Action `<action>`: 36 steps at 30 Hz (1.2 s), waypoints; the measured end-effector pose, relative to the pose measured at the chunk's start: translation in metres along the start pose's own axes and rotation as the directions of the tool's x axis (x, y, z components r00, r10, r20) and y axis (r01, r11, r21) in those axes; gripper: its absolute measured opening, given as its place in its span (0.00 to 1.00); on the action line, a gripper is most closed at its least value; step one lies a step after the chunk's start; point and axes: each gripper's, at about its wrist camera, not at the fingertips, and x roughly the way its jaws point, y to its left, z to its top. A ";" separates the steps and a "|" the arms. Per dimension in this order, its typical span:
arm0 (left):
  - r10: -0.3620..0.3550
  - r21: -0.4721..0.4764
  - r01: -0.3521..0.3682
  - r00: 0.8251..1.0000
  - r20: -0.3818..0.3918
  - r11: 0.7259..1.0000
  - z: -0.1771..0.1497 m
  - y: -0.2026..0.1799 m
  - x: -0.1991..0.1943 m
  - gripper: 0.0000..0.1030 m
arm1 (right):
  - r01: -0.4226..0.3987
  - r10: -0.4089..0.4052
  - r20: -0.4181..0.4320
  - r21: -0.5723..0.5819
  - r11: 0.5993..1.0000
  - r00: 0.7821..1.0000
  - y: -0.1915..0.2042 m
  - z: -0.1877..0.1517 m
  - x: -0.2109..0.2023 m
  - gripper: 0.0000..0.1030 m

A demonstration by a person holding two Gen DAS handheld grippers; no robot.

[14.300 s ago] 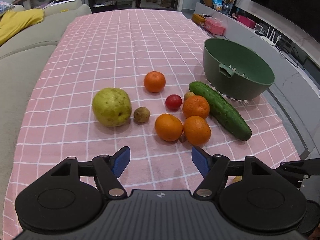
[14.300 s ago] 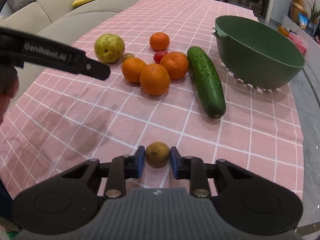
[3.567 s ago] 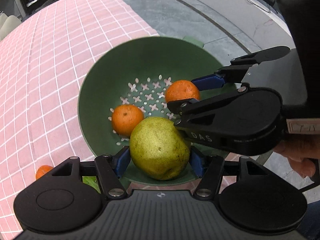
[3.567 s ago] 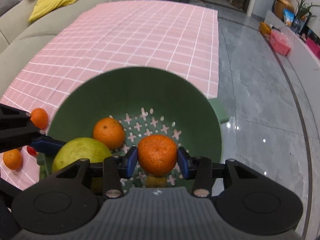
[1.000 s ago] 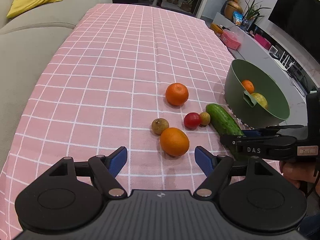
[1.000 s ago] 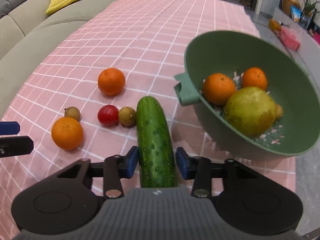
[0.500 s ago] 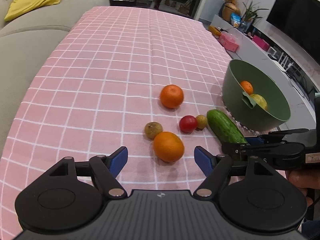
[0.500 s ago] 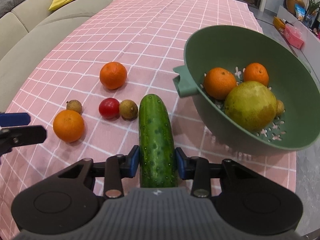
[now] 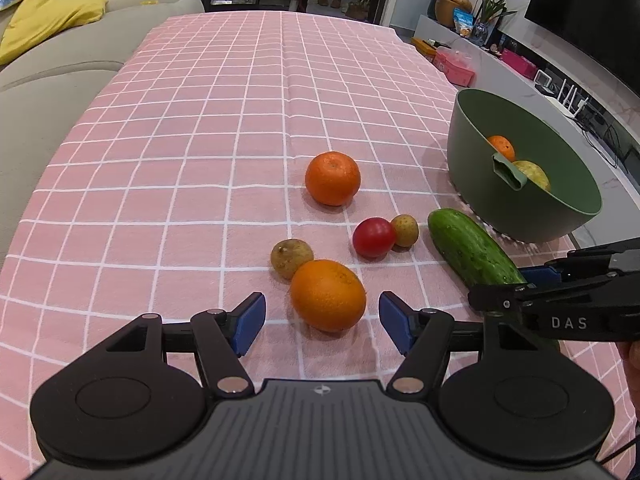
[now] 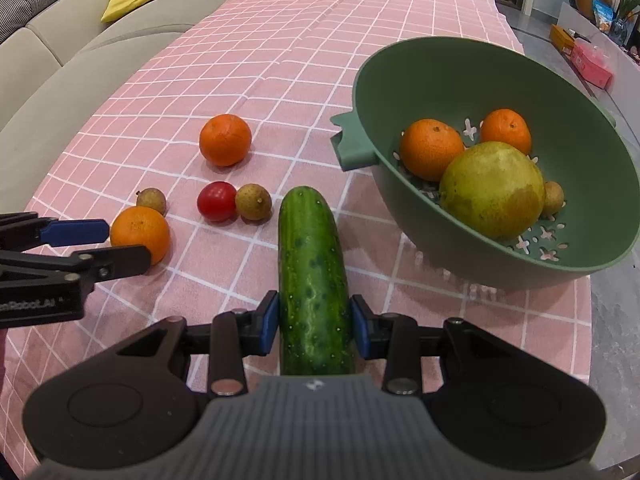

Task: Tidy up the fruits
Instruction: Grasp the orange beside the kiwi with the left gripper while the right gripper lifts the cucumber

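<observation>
My left gripper (image 9: 322, 320): jaws wide and just closing in, one blue pad on each side of the near orange (image 9: 328, 295), not touching it. The orange lies on the counter (image 9: 200, 160), which wears a pink checked cloth.

My right gripper (image 10: 314, 326): jaws narrow, pads pressed on the near end of the cucumber (image 10: 312, 276). The cucumber lies lengthwise on the cloth, its far end toward 12 o'clock in the right wrist view.

Items on the cloth, left wrist view:
- Small brown fruit (image 9: 291, 258), touching the near orange at its 10 o'clock.
- Tomato (image 9: 374, 237), at 1 o'clock from the near orange, apart from it.
- Second brown fruit (image 9: 405, 230), touching the tomato at its 3 o'clock.
- Far orange (image 9: 333, 178), at 12 o'clock from the near orange, well apart and alone.
- Cucumber, at 3 o'clock from the tomato pair, near end hidden behind my right gripper.

Bowl (image 10: 592, 184): green, perforated bottom, a tab on its rim, standing at 2 o'clock from the cucumber, at the cloth's right edge. Contents, right wrist view:
- Pear (image 10: 492, 190), large, yellow-green.
- Two oranges behind it, (image 10: 431, 149) and (image 10: 505, 130).
- One small brown fruit (image 10: 554, 198), touching the pear at its 3 o'clock.

Surroundings: sofa (image 9: 60, 92) along the counter's left side, with a yellow cushion (image 9: 48, 16).
</observation>
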 end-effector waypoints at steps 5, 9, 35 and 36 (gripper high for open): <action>-0.001 0.025 0.001 1.000 -0.005 1.000 0.000 -0.004 0.012 0.59 | -0.012 0.012 -0.001 0.000 1.000 1.000 -0.004 0.000 0.000 0.33; -0.006 0.037 0.006 1.000 0.009 0.999 -0.001 -0.005 0.016 0.57 | -0.013 0.013 -0.004 -0.007 1.000 1.000 -0.004 0.001 0.001 0.33; -0.051 0.022 0.050 0.998 0.030 0.998 0.006 -0.006 -0.011 0.48 | -0.056 0.056 0.010 -0.039 0.998 0.998 0.005 0.008 -0.016 0.33; -0.049 0.031 0.049 0.998 0.031 0.998 0.006 -0.007 -0.014 0.48 | -0.064 0.065 0.017 -0.042 0.997 0.998 0.007 0.010 -0.020 0.33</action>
